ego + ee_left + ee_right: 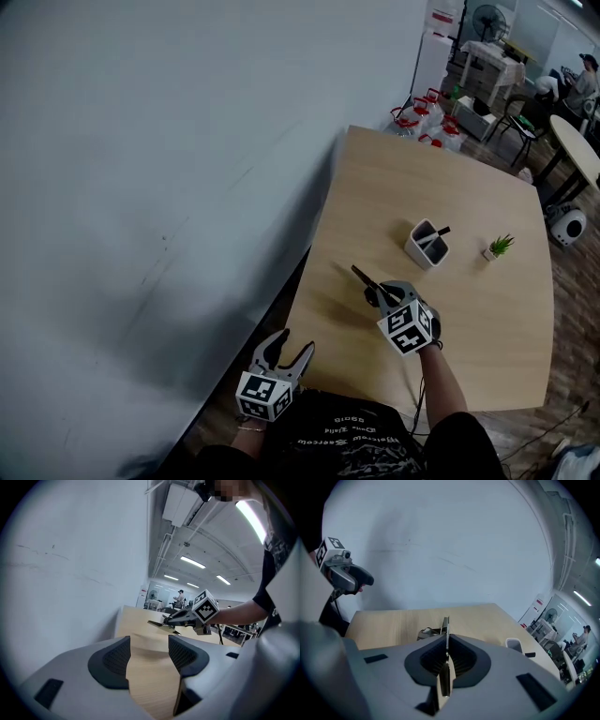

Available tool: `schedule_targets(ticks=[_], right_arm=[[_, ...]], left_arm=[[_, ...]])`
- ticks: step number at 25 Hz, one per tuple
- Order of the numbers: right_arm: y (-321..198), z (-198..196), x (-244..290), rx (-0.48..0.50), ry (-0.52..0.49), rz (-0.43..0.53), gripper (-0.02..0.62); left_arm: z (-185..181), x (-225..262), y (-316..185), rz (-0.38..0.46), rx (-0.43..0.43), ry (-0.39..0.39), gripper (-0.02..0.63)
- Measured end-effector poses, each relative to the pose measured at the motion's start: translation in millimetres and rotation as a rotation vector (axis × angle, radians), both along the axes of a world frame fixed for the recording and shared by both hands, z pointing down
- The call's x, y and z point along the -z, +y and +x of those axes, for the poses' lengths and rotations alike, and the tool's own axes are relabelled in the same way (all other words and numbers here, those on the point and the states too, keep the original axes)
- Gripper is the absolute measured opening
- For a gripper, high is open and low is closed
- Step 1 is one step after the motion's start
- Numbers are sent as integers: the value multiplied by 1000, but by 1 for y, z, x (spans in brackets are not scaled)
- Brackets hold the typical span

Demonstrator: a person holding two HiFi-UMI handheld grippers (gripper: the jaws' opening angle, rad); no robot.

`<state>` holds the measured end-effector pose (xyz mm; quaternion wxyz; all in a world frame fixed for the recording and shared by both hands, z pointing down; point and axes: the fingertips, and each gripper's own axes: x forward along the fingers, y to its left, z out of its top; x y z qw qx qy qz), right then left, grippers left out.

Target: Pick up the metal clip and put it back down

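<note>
A white holder [427,247] contains a dark pen [435,235]. Near the holder, the right gripper [381,295] is clamped on the metal clip [365,278], which juts beyond its jaws. The left gripper [289,353] gapes empty.

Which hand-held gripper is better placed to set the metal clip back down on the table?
Right. The right hand-held gripper is shut on the metal clip, holding it above the wooden table. The left hand-held gripper is open and empty, back at the table's near edge.
</note>
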<state>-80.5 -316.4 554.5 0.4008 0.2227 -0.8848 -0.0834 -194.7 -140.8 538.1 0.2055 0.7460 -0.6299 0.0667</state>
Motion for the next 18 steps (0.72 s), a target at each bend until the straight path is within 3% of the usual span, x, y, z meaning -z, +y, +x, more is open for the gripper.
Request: schedule_targets(ticks=[11, 18], right_arm=[[42, 52, 46, -203, -204, -19, 15], [71, 91, 68, -370, -321, 42, 15]], left_arm=[[32, 16, -21, 66, -111, -4, 261], [65, 26, -32, 110, -223, -35, 261]])
